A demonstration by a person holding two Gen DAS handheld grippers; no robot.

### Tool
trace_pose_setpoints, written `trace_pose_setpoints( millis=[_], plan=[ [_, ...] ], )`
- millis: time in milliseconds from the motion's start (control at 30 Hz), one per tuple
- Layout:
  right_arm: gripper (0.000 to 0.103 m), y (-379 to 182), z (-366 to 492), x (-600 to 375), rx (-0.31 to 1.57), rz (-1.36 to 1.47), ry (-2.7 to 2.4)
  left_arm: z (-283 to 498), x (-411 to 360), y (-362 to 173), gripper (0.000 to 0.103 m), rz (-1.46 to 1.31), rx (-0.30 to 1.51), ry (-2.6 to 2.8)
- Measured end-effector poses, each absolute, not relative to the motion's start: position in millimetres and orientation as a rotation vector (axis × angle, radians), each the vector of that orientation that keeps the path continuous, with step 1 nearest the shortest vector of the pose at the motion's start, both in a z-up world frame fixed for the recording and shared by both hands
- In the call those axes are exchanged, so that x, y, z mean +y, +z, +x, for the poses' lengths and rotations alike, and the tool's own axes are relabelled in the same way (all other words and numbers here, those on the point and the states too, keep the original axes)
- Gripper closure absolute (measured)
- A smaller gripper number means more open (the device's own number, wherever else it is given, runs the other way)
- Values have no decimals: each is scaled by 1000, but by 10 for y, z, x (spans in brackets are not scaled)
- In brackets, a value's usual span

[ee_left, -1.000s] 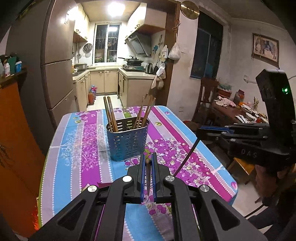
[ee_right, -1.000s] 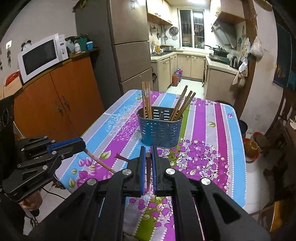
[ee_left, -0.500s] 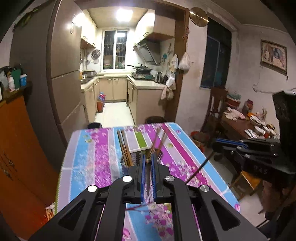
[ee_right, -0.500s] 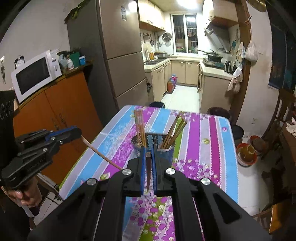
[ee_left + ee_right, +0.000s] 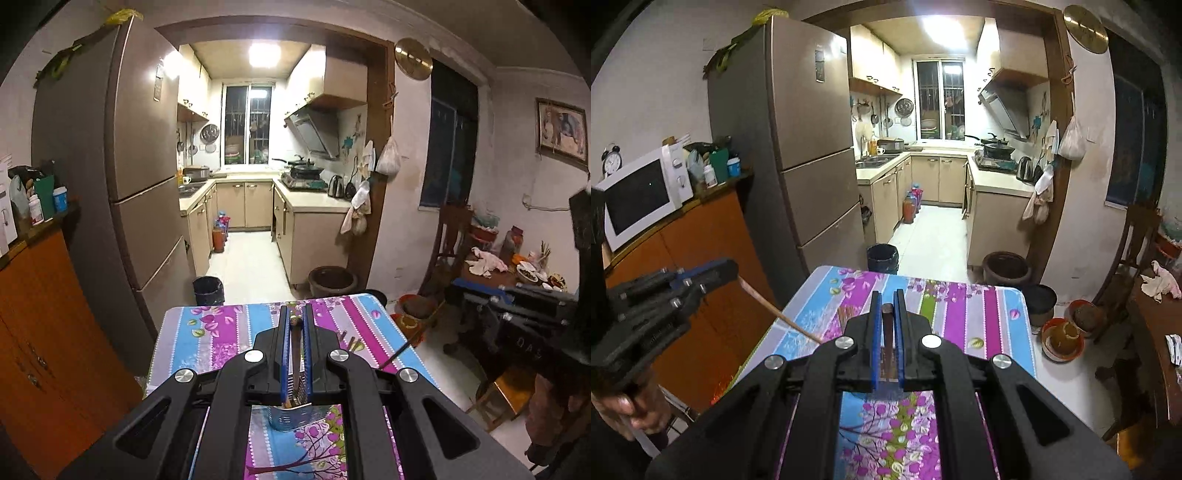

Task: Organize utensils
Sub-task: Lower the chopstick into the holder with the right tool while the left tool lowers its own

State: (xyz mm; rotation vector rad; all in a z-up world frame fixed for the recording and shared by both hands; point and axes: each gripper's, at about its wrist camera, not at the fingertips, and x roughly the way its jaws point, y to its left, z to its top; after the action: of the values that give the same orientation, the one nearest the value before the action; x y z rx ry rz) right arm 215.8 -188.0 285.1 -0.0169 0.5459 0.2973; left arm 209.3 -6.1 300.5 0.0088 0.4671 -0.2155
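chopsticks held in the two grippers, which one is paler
The tan chopstick in the left gripper, seen at the left of the right wrist view. The dark brown chopstick clamped in the right gripper is much darker.

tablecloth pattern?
Tablecloth: purple, blue, grey and green stripes with floral print. Clearest in the right wrist view.

This was a home. A fridge (image 5: 809, 147) and microwave (image 5: 642, 195) stood beside a doorway into a small kitchen with cabinets (image 5: 938, 177), a stove (image 5: 993, 158) and a kettle (image 5: 1024, 168).
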Motion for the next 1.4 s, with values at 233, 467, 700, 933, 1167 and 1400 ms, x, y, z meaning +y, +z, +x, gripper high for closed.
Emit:
trace_pose_setpoints(
  millis=[233, 467, 700, 933, 1167, 1400],
  plan=[
    [98, 2737, 2534, -1814, 577, -7, 279, 2503, -189, 2797, 96, 34, 536, -194],
    [98, 2486, 2867, -1847, 628, 6, 247, 2805, -221, 2550, 96, 30, 583, -174],
    [98, 2298, 3045, -1825, 666, 18, 245, 3004, -179, 2395, 95, 11, 626, -160],
    [98, 2257, 3172, -1768, 682, 6, 240, 3160, -154, 2277, 95, -8, 683, -175],
    [98, 2173, 3316, -1744, 715, 25, 246, 3328, -142, 2138, 95, -34, 740, -167],
    [95, 2147, 3429, -1760, 723, 48, 236, 3457, -22, 2085, 95, -72, 742, -128]
  ],
)
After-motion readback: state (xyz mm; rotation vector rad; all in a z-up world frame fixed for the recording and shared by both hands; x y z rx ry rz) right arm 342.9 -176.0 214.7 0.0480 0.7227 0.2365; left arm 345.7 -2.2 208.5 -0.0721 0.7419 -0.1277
